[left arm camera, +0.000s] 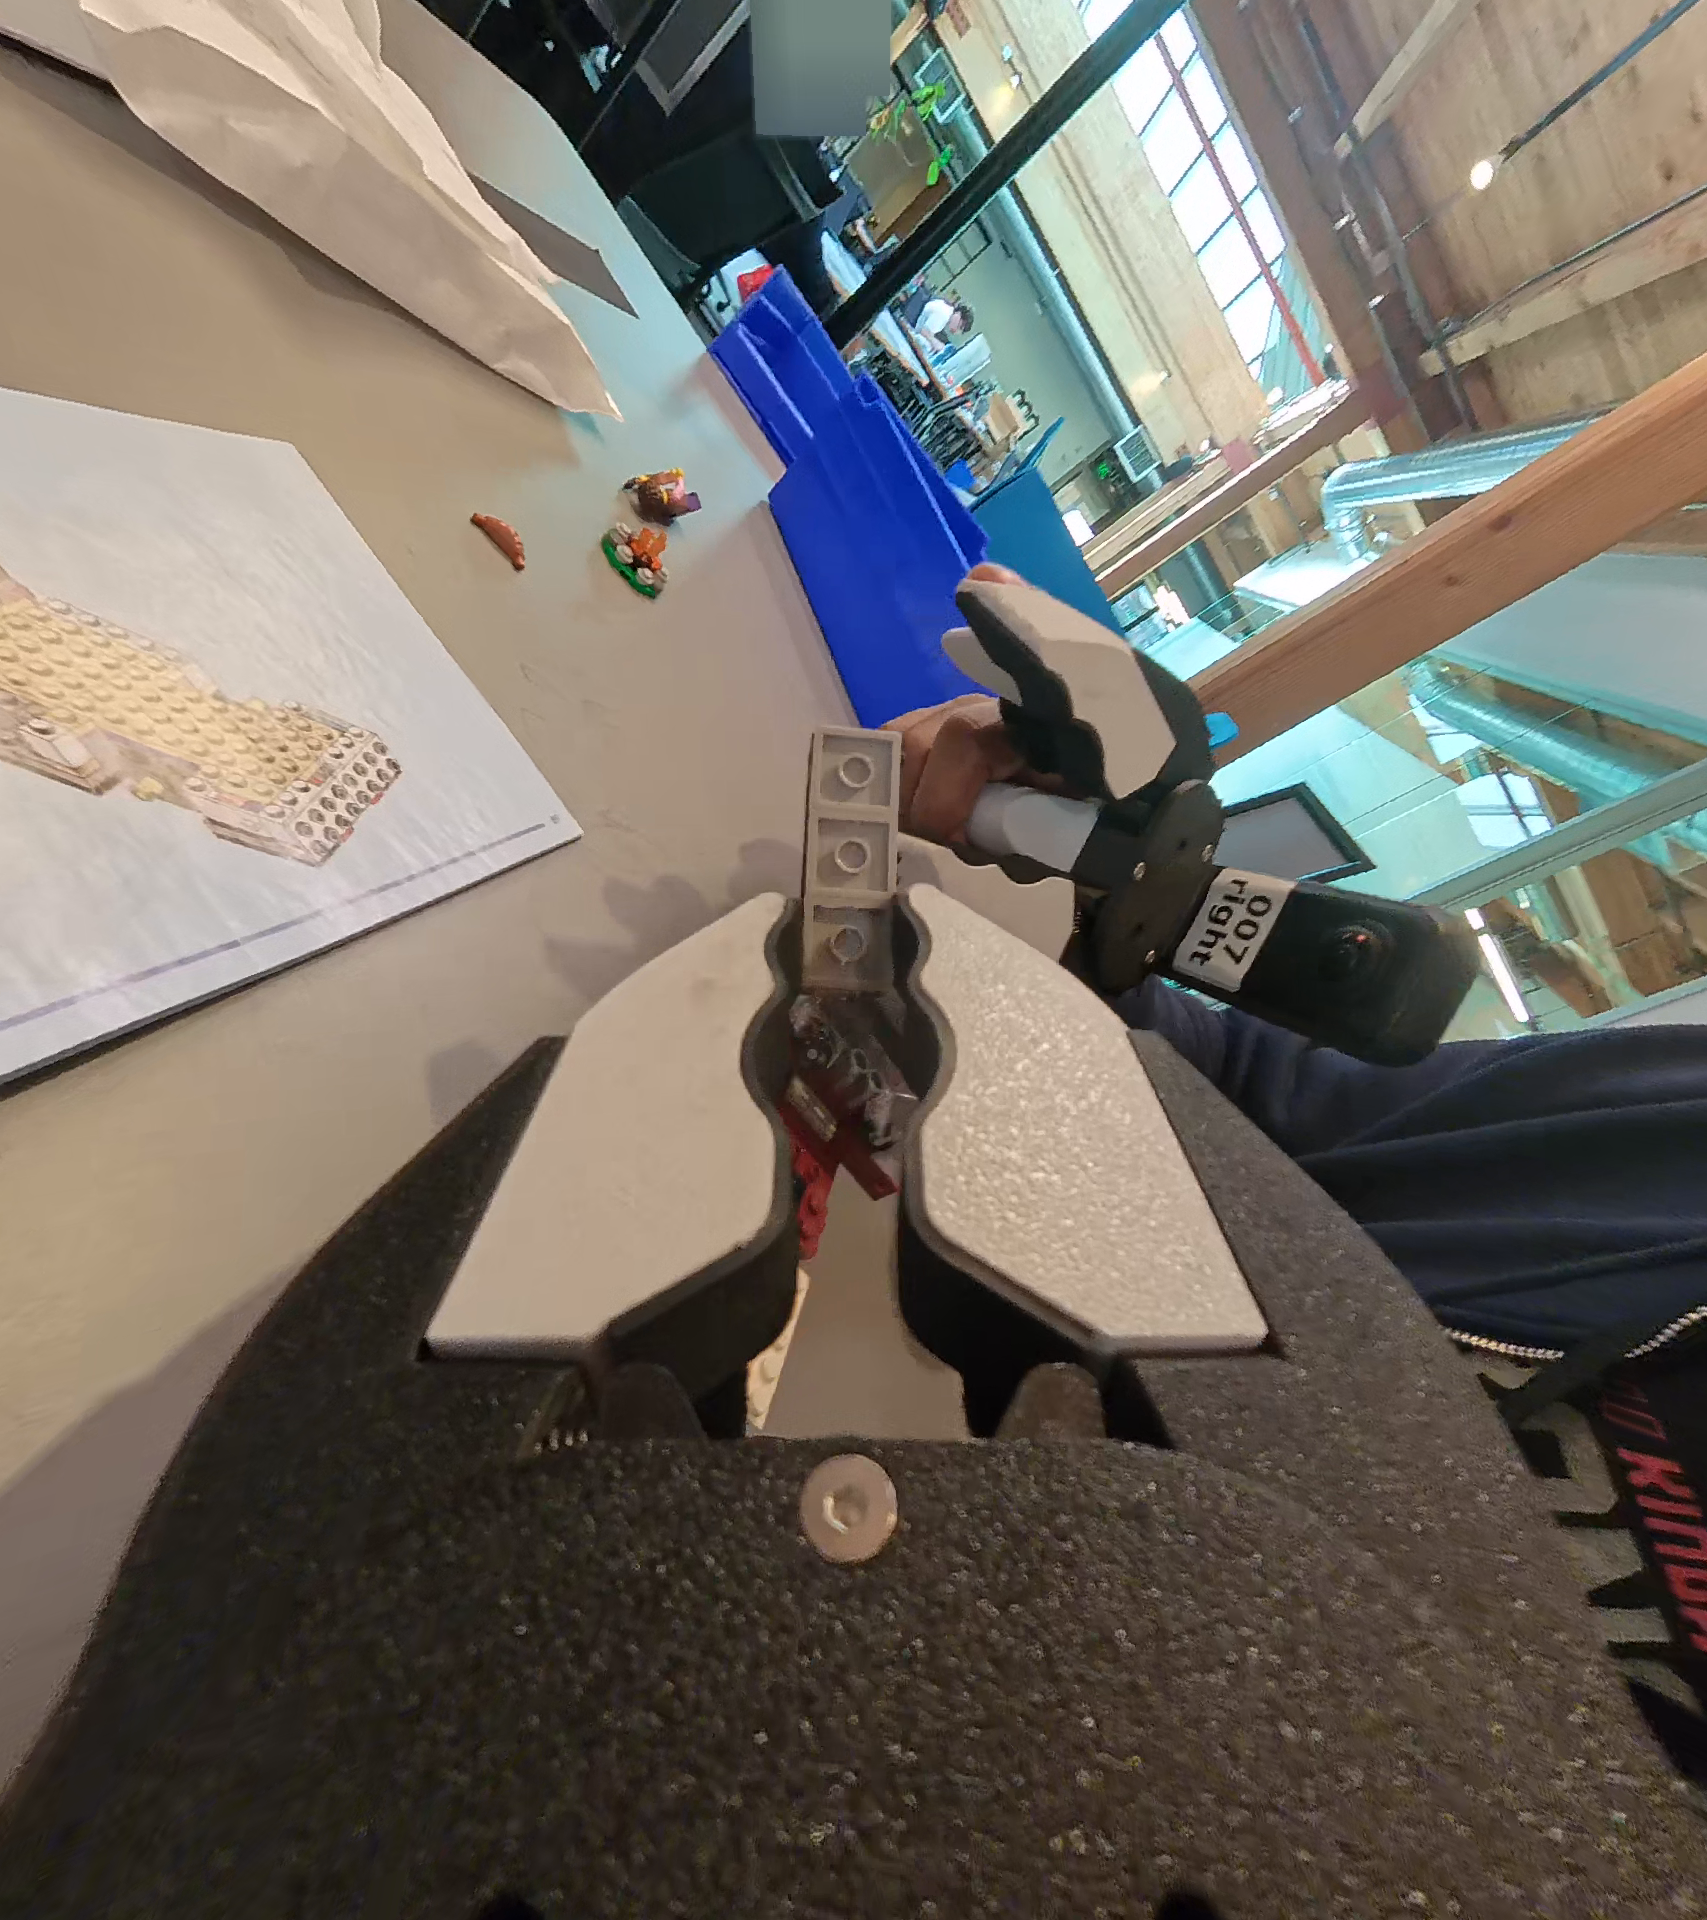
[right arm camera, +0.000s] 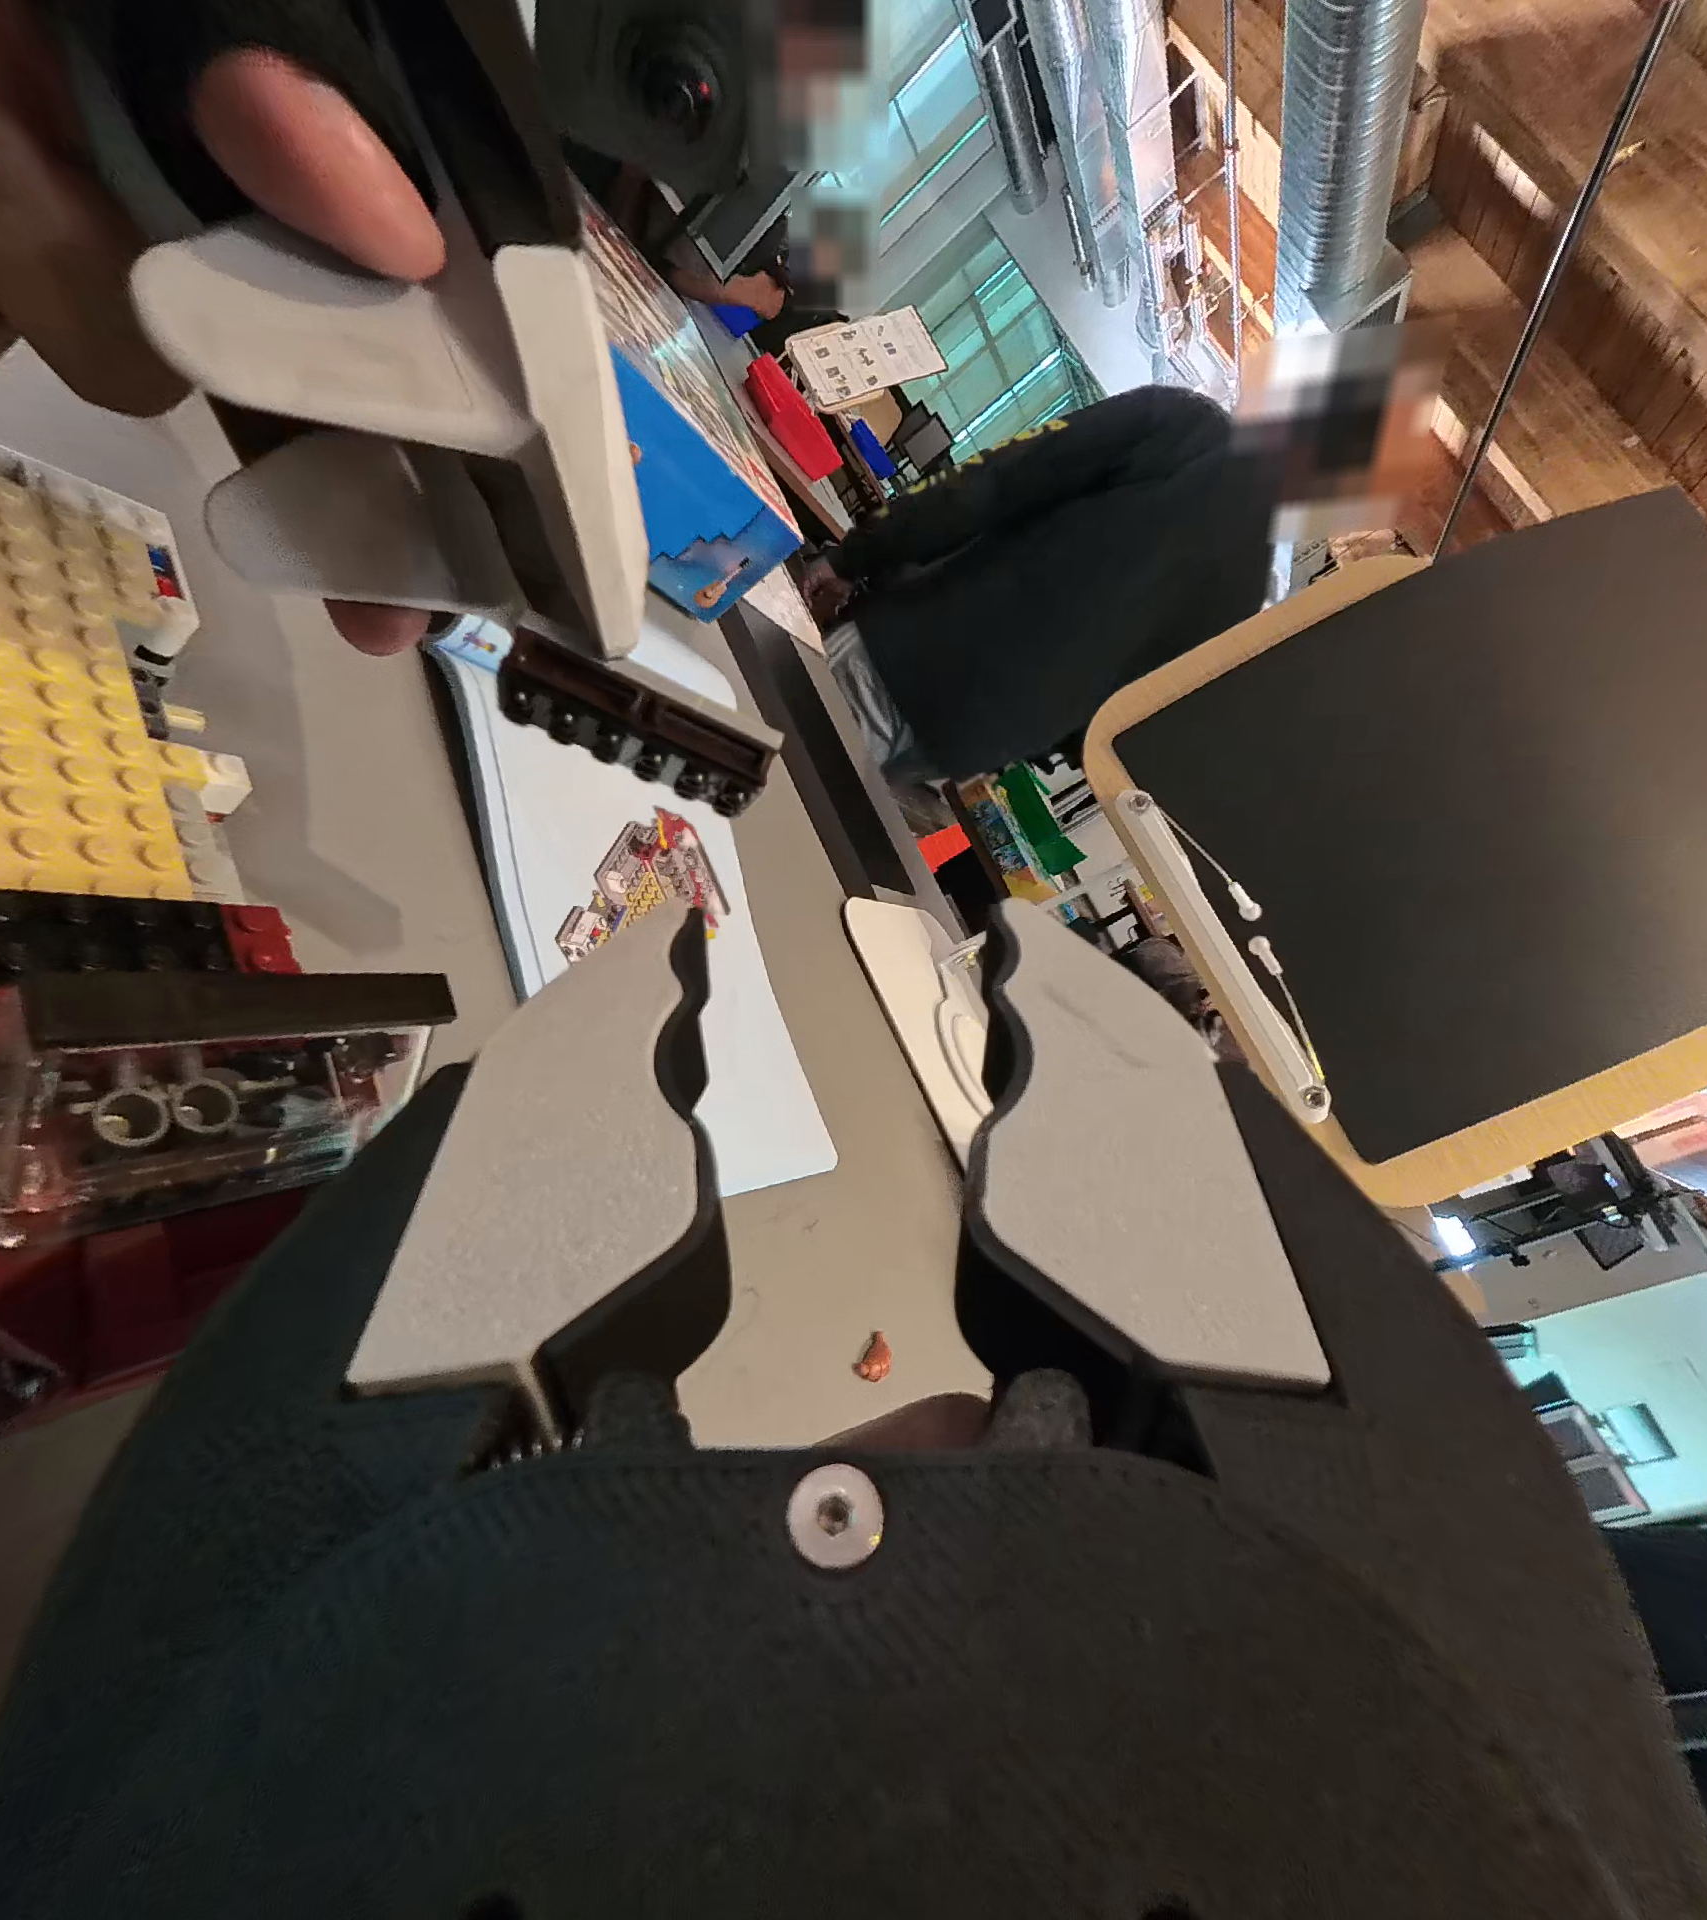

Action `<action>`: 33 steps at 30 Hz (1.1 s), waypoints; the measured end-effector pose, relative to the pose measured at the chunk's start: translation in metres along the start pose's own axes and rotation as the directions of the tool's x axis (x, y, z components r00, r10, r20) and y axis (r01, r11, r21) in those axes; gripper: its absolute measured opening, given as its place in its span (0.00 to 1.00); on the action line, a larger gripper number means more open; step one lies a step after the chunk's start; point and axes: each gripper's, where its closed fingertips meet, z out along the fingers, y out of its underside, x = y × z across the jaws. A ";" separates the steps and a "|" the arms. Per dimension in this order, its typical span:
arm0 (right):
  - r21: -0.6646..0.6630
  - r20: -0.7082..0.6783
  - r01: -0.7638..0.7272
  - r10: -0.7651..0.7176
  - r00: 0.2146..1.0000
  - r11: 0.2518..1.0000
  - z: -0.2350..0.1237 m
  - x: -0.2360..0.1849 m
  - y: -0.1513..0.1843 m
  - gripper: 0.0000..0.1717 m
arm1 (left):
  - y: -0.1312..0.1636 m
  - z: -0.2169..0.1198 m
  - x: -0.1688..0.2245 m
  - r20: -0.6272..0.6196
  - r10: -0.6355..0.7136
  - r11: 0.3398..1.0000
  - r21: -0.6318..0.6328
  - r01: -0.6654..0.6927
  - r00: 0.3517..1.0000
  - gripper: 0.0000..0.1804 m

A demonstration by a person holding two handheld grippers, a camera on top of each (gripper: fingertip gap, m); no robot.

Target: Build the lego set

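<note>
Your left gripper (left arm camera: 847, 940) has its fingers clamped on a grey plate-and-brown-rail brick strip (left arm camera: 851, 831) lifted above the tabletop (left arm camera: 662, 748), your right gripper (right arm camera: 844, 1023) gapes empty, and the big tan-studded model (right arm camera: 7, 665) sits unfinished at far left

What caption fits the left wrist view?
Left gripper clamps a grey brick plate upright above the table; right gripper beyond.

Grey table (left arm camera: 101, 312) under instruction booklet (left arm camera: 153, 727)

Left gripper (left arm camera: 851, 914): black textured body, grey pads, silver screw (left arm camera: 847, 1508); navy sleeve (left arm camera: 1555, 1153) right of screw.
</note>
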 end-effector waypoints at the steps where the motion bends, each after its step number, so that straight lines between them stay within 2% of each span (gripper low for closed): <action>1: 0.001 -0.004 0.010 -0.010 1.000 1.000 0.000 0.001 -0.001 0.30 | -0.001 0.000 0.001 -0.014 -0.016 1.000 0.006 0.016 1.000 0.09; 10: 0.013 -0.008 0.103 -0.103 0.995 0.995 0.001 -0.001 -0.007 0.29 | -0.002 -0.001 0.005 -0.069 -0.084 0.996 0.024 0.085 0.994 0.09; 23: 0.053 -0.076 0.379 -0.375 0.924 0.924 -0.005 -0.014 -0.032 0.29 | 0.006 0.005 0.021 -0.154 -0.155 0.988 -0.003 0.156 0.976 0.09; 30: 0.063 -0.084 0.404 -0.399 0.913 0.913 -0.008 -0.016 -0.035 0.28 | 0.005 0.004 0.026 -0.190 -0.186 0.982 -0.006 0.188 0.964 0.09; 33: 0.065 -0.081 0.390 -0.385 0.919 0.918 -0.009 -0.016 -0.035 0.27 | -0.004 -0.004 0.024 -0.182 -0.173 0.983 0.027 0.181 0.968 0.09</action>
